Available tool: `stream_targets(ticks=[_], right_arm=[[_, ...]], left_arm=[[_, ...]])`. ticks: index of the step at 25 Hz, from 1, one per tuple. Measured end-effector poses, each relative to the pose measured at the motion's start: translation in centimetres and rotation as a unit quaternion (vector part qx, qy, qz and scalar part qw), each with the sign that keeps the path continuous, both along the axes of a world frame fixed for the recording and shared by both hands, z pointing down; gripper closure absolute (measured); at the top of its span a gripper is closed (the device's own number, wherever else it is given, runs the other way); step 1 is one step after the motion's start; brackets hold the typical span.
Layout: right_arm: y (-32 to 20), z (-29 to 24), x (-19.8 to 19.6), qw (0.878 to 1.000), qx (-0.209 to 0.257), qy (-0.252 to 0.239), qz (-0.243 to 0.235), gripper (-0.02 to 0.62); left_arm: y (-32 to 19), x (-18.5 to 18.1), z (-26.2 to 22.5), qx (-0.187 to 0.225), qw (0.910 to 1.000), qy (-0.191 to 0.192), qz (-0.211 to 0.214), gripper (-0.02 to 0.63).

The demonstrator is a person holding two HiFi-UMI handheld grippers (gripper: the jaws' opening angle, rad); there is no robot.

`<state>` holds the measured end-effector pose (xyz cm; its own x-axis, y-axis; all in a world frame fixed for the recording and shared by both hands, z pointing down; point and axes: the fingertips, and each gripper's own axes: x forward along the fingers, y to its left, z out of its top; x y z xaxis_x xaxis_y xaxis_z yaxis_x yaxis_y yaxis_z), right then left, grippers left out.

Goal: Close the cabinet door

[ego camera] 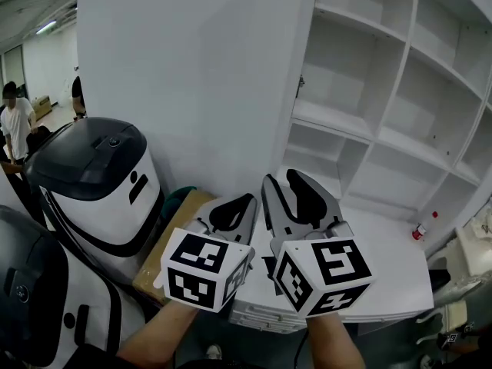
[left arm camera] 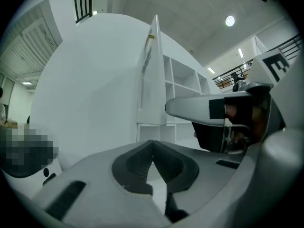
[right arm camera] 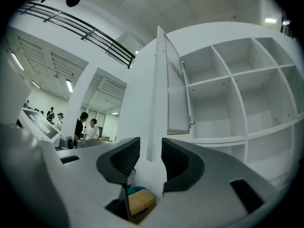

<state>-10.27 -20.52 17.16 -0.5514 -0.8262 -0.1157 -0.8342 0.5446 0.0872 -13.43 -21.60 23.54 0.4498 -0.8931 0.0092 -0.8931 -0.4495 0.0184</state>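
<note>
The door point(ego camera: 192, 83) stood wide open, swung out from the cabinet point(ego camera: 400, 91) – ahead of both sets of jaws and apart from them, nothing touching it. The left gripper point(ego camera: 234, 206) had its jaws pressed together at the tips and empty, with the door's edge point(left arm camera: 154, 70) rising just beyond and above them. The right gripper point(ego camera: 286, 183) had its jaws spread with nothing gripped; the door's edge point(right arm camera: 154, 94) showed through the gap, farther on than the tips. A box point(right arm camera: 140, 204) lay below the right jaws. The likely trouble: spread jaws meeting that thin edge could slide off to either side and lose the push. If they straddled it too long, the right jaws could be caught between door and frame – and a hard shove might slam it and make it bounce back open.
</note>
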Motion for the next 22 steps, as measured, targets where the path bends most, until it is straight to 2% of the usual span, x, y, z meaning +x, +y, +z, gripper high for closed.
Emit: stream_targets(ticks=[12,18,22], right_arm=[[-3.2,-0.3,-1.0,0.997,-0.005,0.008,0.076,0.446],[-4.1,-0.4,-1.1,0.995,0.001,0.007,0.100,0.451],[-4.1,-0.6,-0.8,0.995,0.003,0.003,0.097,0.456]], left_arm=[[-3.4,-0.2,-0.2,0.003,0.9977,0.002,0.068,0.594],[-4.3,-0.5,-0.2,0.003,0.9962,0.002,0.087,0.594],[-4.7,-0.6,-0.2,0.006,0.9952,0.005,0.097,0.594]])
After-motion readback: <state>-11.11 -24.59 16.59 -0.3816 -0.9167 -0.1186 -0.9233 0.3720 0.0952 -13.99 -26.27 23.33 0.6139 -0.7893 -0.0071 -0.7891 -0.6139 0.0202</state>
